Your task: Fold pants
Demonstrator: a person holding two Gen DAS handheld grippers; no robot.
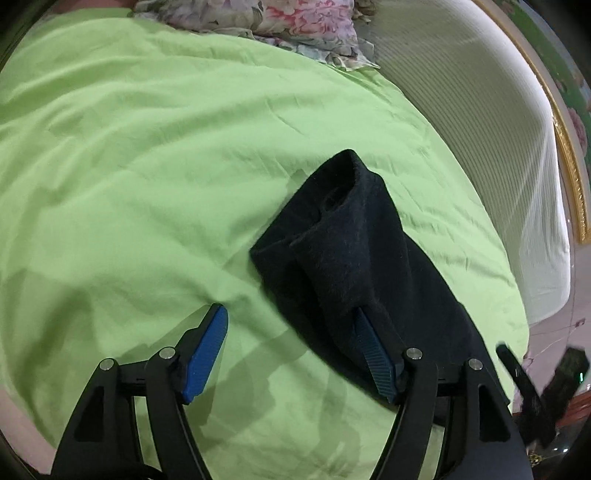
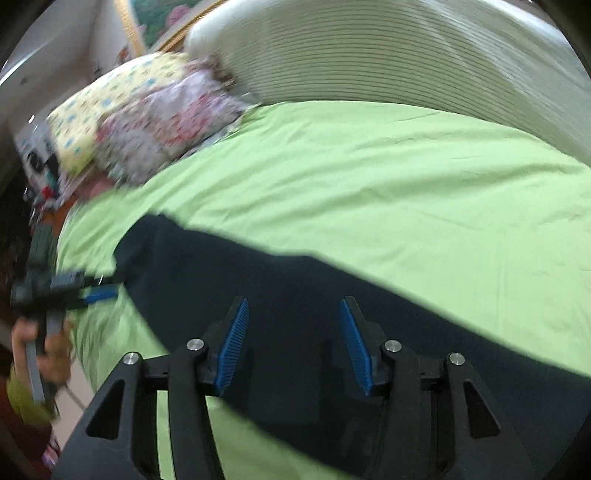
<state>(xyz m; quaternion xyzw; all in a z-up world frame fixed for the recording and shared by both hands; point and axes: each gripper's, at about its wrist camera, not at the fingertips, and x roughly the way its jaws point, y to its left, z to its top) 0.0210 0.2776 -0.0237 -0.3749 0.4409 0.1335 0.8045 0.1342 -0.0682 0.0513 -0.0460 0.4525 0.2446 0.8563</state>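
Dark navy pants lie on a light green bed sheet. In the left wrist view one end of the pants is bunched and rolled just ahead of my left gripper, which is open; its right blue pad is tucked under the cloth edge and its left pad is over bare sheet. In the right wrist view the pants stretch as a long band across the sheet. My right gripper is open, with both blue pads over the dark cloth. The left gripper also shows at the left edge, held by a hand.
Floral pillows lie at the head of the bed, with a yellow patterned one beside them. A white ribbed padded headboard stands behind. The bed's side edge and floor show at the right.
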